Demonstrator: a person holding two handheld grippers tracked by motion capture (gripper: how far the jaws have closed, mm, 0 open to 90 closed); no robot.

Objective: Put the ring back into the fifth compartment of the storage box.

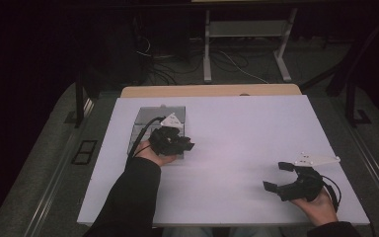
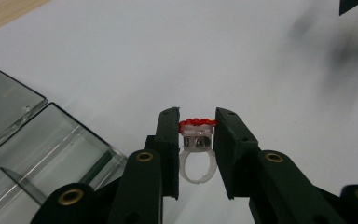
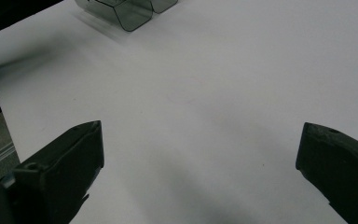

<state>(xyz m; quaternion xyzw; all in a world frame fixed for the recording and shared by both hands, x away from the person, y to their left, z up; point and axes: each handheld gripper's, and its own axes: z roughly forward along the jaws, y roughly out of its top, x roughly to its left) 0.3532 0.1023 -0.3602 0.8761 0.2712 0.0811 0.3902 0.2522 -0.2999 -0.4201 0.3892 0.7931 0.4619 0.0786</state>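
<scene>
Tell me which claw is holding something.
The left claw: shut on a ring with a red top. The right claw gapes wide, nothing between.

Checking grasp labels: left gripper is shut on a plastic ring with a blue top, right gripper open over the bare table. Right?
Not quite: the ring's top is red, not blue, as the left gripper view shows. The rest holds: the left gripper is shut on the ring, and the right gripper is open over the bare table.
</scene>
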